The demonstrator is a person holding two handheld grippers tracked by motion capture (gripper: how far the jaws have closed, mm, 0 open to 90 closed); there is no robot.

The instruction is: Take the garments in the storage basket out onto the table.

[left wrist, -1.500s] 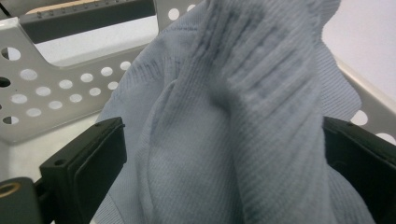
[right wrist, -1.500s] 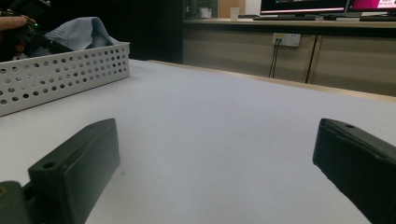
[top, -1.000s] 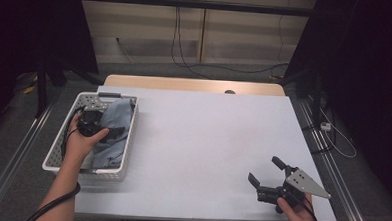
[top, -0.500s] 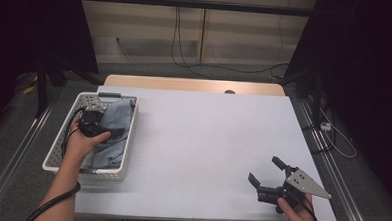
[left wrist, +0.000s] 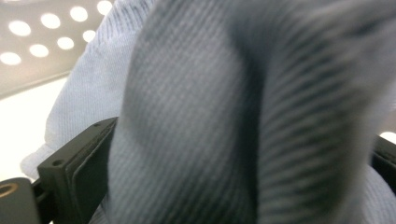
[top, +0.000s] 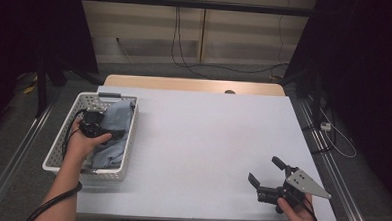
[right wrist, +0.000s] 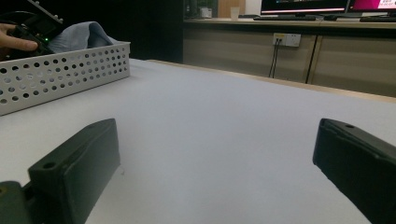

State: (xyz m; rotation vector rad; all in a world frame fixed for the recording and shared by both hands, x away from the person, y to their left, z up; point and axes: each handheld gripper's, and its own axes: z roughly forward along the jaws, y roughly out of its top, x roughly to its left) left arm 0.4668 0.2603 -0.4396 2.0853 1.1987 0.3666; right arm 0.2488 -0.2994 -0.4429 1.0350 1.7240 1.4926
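High view – table: white top (top: 202, 141), wooden strip along far edge.
High view – basket: white perforated basket (top: 57, 152) on table's left side, near the left edge.
High view – cloth: blue-grey cloth (top: 115, 132) lying inside basket, bunched up toward its far right corner.
High view – left gripper: left gripper (top: 94, 124) down in basket w/ left hand (top: 85, 144) on it, pressed into the cloth; jaw gap hidden from here.
High view – right gripper: right gripper (top: 269, 174) resting low at table's near right corner, held by right hand (top: 297, 217); jaws spread, nothing betw. them; well apart from basket.
Left gripper view – cloth: ribbed blue-grey fabric (left wrist: 224, 116) bulging up betw. the two black jaws, v. close to lens, partly blurred.
Left gripper view – jaws: one at lower left, one at right edge, set wide w/ cloth filling the gap; can't tell if they pinch it or merely surround it.
Left gripper view – basket: holed wall (left wrist: 42, 32) at upper left.
Right gripper view – jaws: released, wide apart, bare table (right wrist: 219, 140) betw. them.
Right gripper view – basket: at upper left (right wrist: 60, 70), cloth (right wrist: 79, 32) rising above its rim; person's fingers (right wrist: 16, 42) on left gripper beside it.
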